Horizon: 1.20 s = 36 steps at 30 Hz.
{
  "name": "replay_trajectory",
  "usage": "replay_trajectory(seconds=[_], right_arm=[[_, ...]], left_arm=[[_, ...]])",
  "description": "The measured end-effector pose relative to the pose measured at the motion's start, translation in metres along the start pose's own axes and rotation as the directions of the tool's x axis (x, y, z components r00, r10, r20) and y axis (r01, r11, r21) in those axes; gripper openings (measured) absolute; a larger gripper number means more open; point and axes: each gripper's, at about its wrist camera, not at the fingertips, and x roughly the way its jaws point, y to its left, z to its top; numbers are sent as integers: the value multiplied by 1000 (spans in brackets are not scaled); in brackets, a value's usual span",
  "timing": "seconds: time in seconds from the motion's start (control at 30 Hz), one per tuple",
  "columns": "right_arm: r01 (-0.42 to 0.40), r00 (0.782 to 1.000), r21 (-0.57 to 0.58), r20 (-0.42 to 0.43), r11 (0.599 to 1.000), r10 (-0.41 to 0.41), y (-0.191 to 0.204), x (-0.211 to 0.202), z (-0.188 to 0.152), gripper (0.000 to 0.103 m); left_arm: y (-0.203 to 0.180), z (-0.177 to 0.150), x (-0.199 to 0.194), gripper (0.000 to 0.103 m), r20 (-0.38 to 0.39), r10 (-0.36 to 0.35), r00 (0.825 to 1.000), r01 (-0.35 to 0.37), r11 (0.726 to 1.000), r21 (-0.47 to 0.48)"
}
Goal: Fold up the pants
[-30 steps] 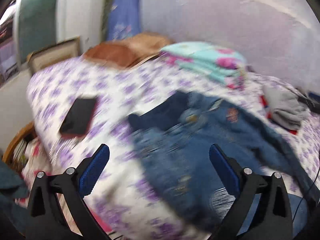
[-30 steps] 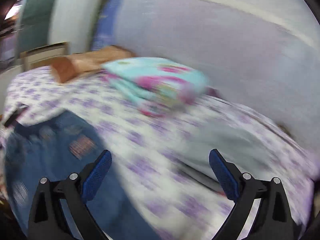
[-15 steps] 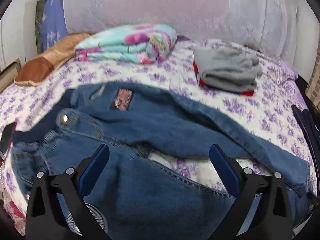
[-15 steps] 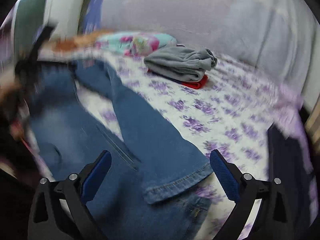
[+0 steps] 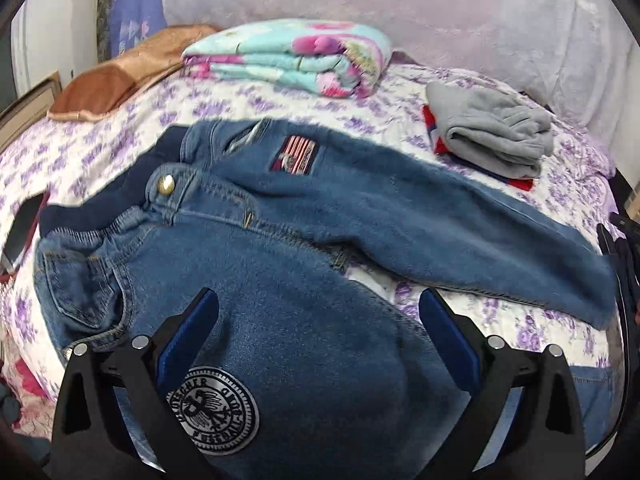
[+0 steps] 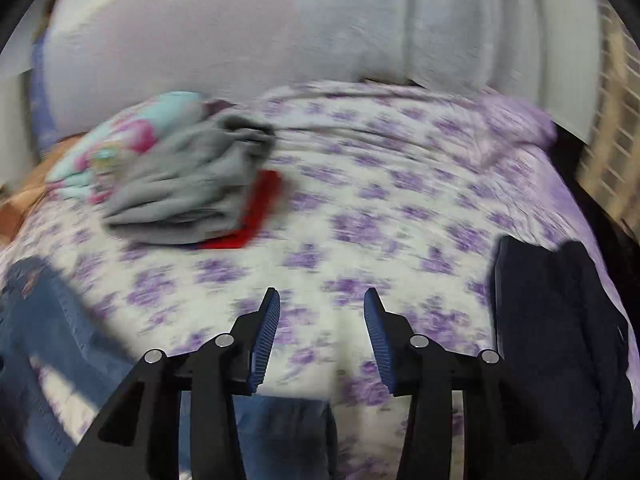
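I read the fold as barely begun. The blue denim jeans with a round silver crest patch (image 5: 304,280) lie spread on the white bedspread printed with purple flowers (image 5: 280,100), near its front edge, and the two legs are still apart: the far leg runs off to the right as a long band, the near one comes toward my left camera, with a wedge of bedspread showing between them at the crotch. No crease has been made that I can see, so bringing one leg over the other and then doubling the length are both left to do.

The waistband, with its brass button, sits at the left, and the leg cuffs point right, so the long axis runs left to right across the bed, slightly fanned.

My left gripper (image 5: 318,344) hangs over the near thigh with its blue pads spread wide and nothing pinched. My right gripper (image 6: 318,336) has just been closing to a middling gap; only bedspread shows between its pads. That view is smeared, but denim seems to lie just under the jaws, probably a cuff.
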Motion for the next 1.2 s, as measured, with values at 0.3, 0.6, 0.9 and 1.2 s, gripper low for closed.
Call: replay_trajectory(seconds=[0.3, 0.6, 0.9, 1.2], right_arm=[[-166, 976, 120, -120, 979, 180, -26, 16, -68, 99], [-346, 937, 113, -12, 931, 350, -21, 23, -32, 9], [-49, 959, 70, -276, 996, 67, -17, 78, -53, 48], [-245, 960, 271, -65, 931, 272, -61, -70, -140, 96]], left_arm=[[3, -3, 22, 98, -62, -18, 998, 18, 1000, -6], [-15, -7, 30, 98, -63, 13, 998, -11, 999, 40], [-32, -12, 35, 98, -82, 8, 997, -1, 996, 91], [41, 7, -47, 98, 96, 26, 995, -21, 998, -53]])
